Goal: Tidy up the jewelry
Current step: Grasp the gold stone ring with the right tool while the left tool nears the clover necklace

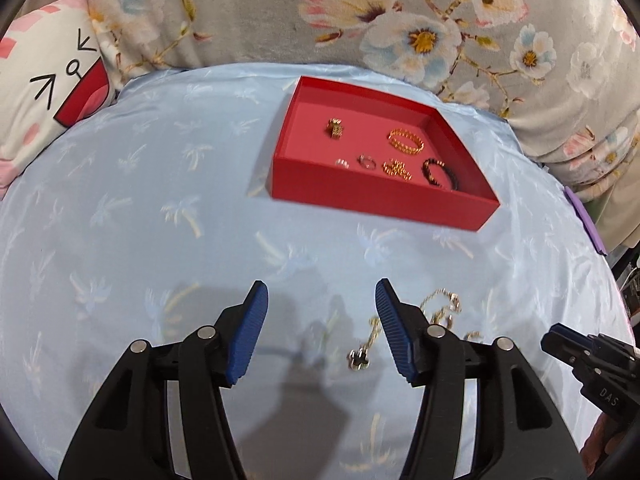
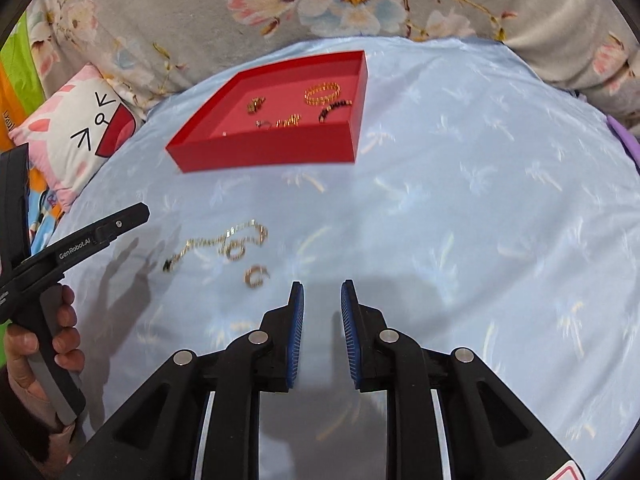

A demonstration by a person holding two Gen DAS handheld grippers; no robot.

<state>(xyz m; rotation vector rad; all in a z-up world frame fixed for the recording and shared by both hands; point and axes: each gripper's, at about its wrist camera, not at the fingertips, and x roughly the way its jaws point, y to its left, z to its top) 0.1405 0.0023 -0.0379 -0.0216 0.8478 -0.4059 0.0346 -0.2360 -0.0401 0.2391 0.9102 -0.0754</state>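
While spread wide over the pale blue sheet [image 1: 132, 216], left gripper [image 1: 320, 328] hovering with blue pads [image 1: 248, 332] well apart, nothing between them. Gold chain necklace [image 1: 436, 312] down on the sheet at about 3 o'clock of that gap, partly hidden behind the right-hand pad, dark clover pendant [image 1: 358, 358] lying just inside the opening. Up at 12 to 1 o'clock, red tray [image 1: 380, 196] sitting flat, already loaded: gold charm [image 1: 335, 128] toward the back left, gold beaded bracelet [image 1: 405, 141] back right, then along the front a small ring [image 1: 342, 163], a silver ring [image 1: 367, 161], a gold cluster piece [image 1: 397, 169] and a dark beaded bracelet [image 1: 436, 173].

Over on the right wrist view, right gripper [image 2: 322, 300] held low above bare sheet, pads parted by a narrow gap, clamped on nothing. Same necklace [image 2: 224, 242] stretched out at 10 o'clock, with a gold hoop [image 2: 256, 275] lying separately just nearer the gripper. Tray [image 2: 264, 152] beyond at 11 o'clock. Person's hand [image 2: 40, 340] at 9 o'clock wrapped around the handle of the other tool. Floral quilt [image 2: 200, 12] bunched across the far side, cartoon pillow [image 2: 80, 136] off at 10 o'clock.
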